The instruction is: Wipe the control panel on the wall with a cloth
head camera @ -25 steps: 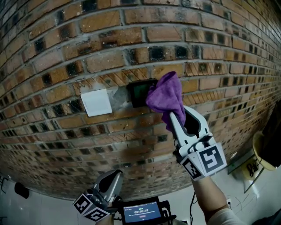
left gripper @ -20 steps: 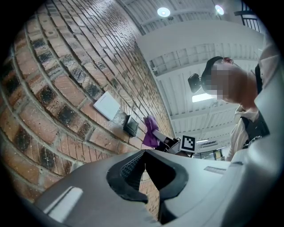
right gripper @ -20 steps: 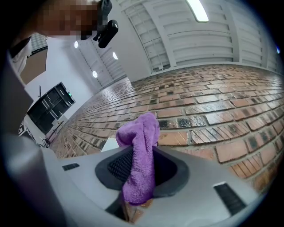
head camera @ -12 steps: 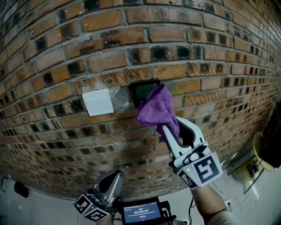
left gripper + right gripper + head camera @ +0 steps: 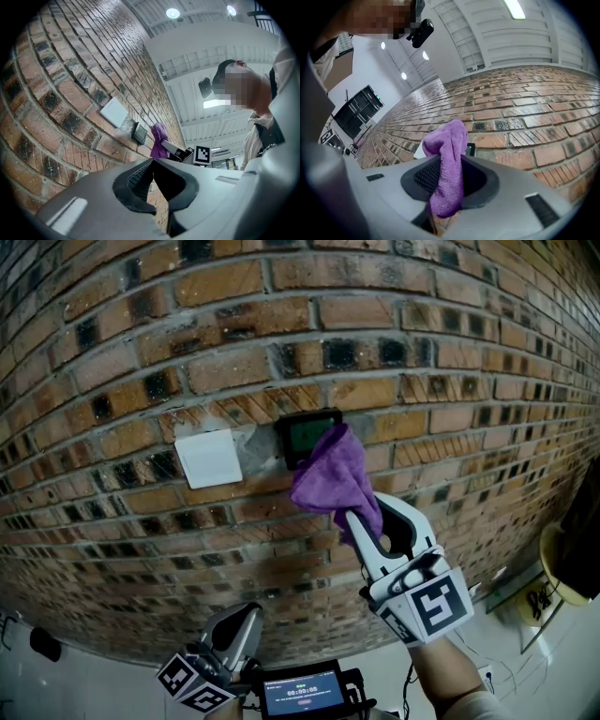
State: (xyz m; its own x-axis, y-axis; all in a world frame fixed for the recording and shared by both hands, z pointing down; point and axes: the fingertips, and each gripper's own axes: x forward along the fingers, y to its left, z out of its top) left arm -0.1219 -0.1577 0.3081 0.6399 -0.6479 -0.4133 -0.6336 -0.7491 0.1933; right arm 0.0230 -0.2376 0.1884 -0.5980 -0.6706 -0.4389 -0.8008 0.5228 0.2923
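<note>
Two grippers: the left gripper (image 5: 246, 617) and the right gripper (image 5: 361, 514). One purple cloth (image 5: 330, 479), pinched in the right gripper's jaws. On the one brick wall (image 5: 422, 334) ahead of that gripper are two fittings — one dark control panel (image 5: 305, 435) at the cloth's tip, and one white plate (image 5: 209, 457) further to its left. One small screen (image 5: 302, 692) sits just beside the left gripper.

A red-brown brick wall (image 5: 187, 315) with dark, weathered patches fills the scene, a white square plate (image 5: 208, 457) fixed to it. Below lies a pale floor (image 5: 94, 681). Overhead a white panelled ceiling (image 5: 543, 37) carries a strip light (image 5: 514, 8) and round lamps (image 5: 172, 12)
</note>
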